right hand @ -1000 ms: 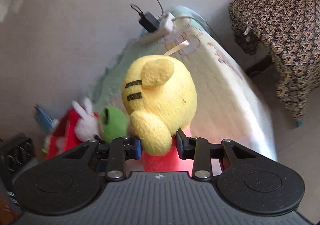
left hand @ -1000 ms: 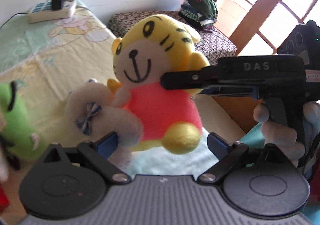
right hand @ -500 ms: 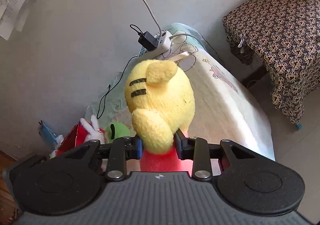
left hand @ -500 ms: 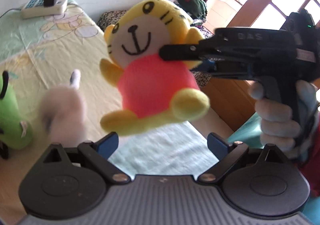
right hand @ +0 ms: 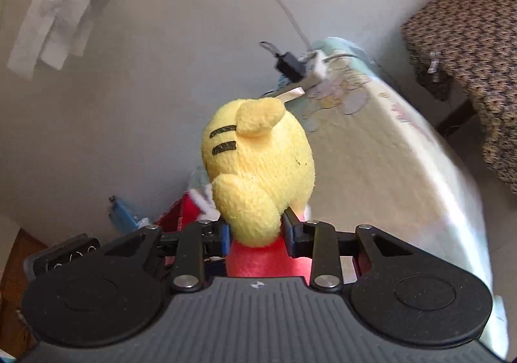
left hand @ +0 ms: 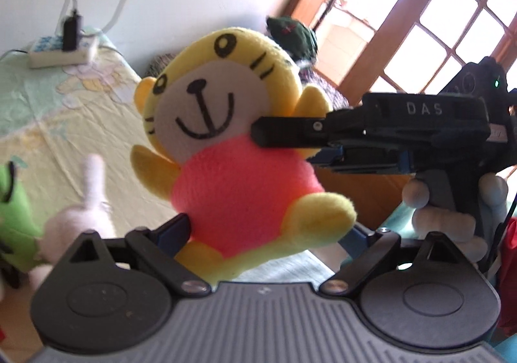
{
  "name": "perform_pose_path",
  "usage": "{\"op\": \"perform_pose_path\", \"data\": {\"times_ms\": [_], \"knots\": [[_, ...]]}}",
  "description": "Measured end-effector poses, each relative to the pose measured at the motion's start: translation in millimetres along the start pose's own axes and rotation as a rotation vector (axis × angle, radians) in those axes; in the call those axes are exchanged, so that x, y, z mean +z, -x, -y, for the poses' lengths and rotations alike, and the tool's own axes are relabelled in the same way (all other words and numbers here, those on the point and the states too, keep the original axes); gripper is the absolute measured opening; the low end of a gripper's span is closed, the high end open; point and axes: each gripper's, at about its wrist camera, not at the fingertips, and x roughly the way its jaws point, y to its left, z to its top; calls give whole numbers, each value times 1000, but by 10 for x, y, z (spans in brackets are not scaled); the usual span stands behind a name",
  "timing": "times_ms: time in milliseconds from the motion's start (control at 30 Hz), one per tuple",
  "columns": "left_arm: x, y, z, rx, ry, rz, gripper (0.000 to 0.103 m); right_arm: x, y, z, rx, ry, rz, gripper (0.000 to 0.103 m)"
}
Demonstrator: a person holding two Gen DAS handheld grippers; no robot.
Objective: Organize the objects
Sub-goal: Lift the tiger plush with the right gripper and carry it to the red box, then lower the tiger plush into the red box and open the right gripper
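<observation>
A yellow tiger plush (left hand: 226, 136) in a pink shirt hangs in the air, held at its neck and arm by my right gripper (left hand: 261, 136), which is shut on it. In the right wrist view the plush (right hand: 258, 169) fills the space between that gripper's fingertips (right hand: 257, 233). My left gripper (left hand: 268, 233) is open, its blue pads on either side of the plush's lower body and feet. A white rabbit plush (left hand: 84, 201) and a green plush (left hand: 13, 211) lie on the bed at the left.
The bed (left hand: 48, 111) carries a white power strip (left hand: 61, 52) with a black charger. A patterned side table (right hand: 468, 56) stands beyond the bed. A wooden window frame (left hand: 404, 7) is at the right. Red and blue items (right hand: 181, 211) sit by the wall.
My right gripper has lifted the tiger plush higher and brought it closer to my left gripper, whose pads now flank its lower body. The white rabbit plush stays on the bed.
</observation>
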Motion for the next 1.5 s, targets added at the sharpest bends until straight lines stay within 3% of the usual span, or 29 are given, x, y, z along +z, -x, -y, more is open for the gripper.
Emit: {"op": "perform_pose_path", "data": {"times_ms": [333, 533, 700, 867, 1133, 1400, 1500], "knots": [[-263, 1184, -428, 138, 106, 198, 94, -185, -750, -849, 177, 93, -87, 33], [-446, 1871, -884, 222, 177, 270, 94, -429, -1260, -1399, 211, 130, -119, 33], [-559, 2304, -1234, 278, 199, 299, 94, -598, -1679, -1671, 162, 149, -126, 33], [-598, 2447, -1631, 323, 230, 285, 94, -734, -2030, -1799, 110, 159, -115, 33], [-671, 2399, -2155, 302, 278, 211, 94, -900, -2483, -1875, -44, 214, -180, 34], [-770, 2230, -2245, 271, 261, 149, 94, -996, -2717, -1877, -158, 232, -200, 34], [-775, 2173, -2318, 271, 266, 134, 94, -1025, -2722, -1819, -160, 203, -195, 34]]}}
